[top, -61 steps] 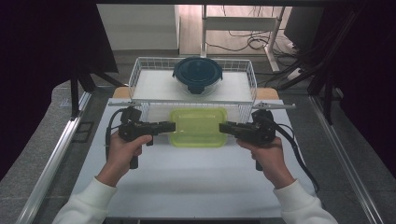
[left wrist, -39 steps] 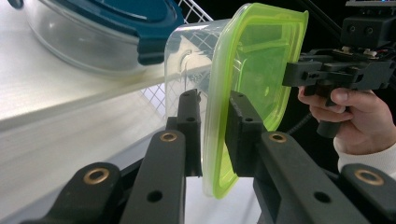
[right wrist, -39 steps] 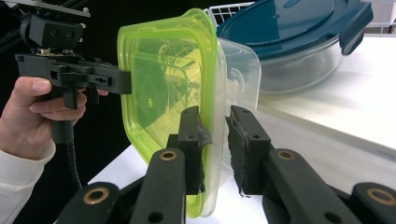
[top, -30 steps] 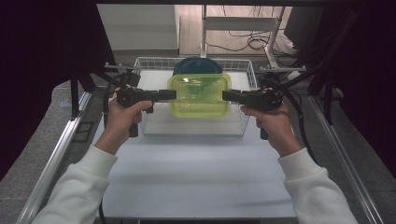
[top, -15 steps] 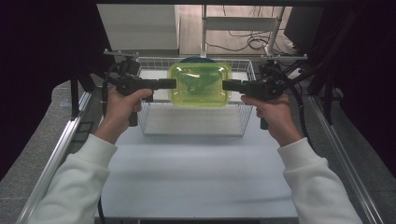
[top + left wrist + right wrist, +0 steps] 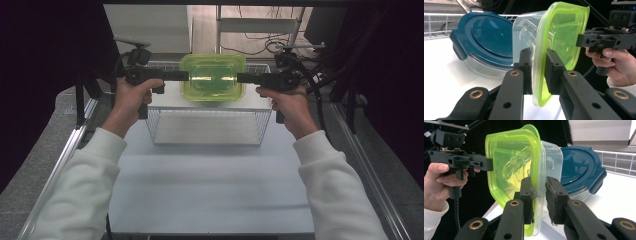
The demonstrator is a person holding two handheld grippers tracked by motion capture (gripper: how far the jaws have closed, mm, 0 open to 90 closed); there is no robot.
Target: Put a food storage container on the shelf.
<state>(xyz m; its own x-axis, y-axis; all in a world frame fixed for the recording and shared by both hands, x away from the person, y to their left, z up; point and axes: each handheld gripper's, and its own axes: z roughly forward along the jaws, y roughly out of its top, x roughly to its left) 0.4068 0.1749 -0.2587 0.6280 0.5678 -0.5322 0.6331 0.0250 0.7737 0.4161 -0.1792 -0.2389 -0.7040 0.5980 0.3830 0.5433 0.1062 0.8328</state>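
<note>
The fingers (image 6: 526, 72) of the left gripper (image 6: 537, 75) are closed on one side edge of a clear container with a yellow-green lid (image 6: 560, 45), one finger against the clear wall and the other against the lid. The opposite edge is pinched in the same way by the fingers (image 6: 527, 195) of the right gripper (image 6: 540, 197). In the high view the container (image 6: 212, 76) is seen held in the air between the left gripper (image 6: 186, 76) and the right gripper (image 6: 239, 77), tipped up on edge so that its lid faces the person, above the far part of a white wire basket (image 6: 207, 136). Just behind it, a round container with a dark blue lid (image 6: 484, 37) is seen lying tilted on a white surface. The basket stands on a white table (image 6: 210, 185). Each gripper is gripped by a hand in a white sleeve (image 6: 85, 195), the forearms entering from the near edge.
</note>
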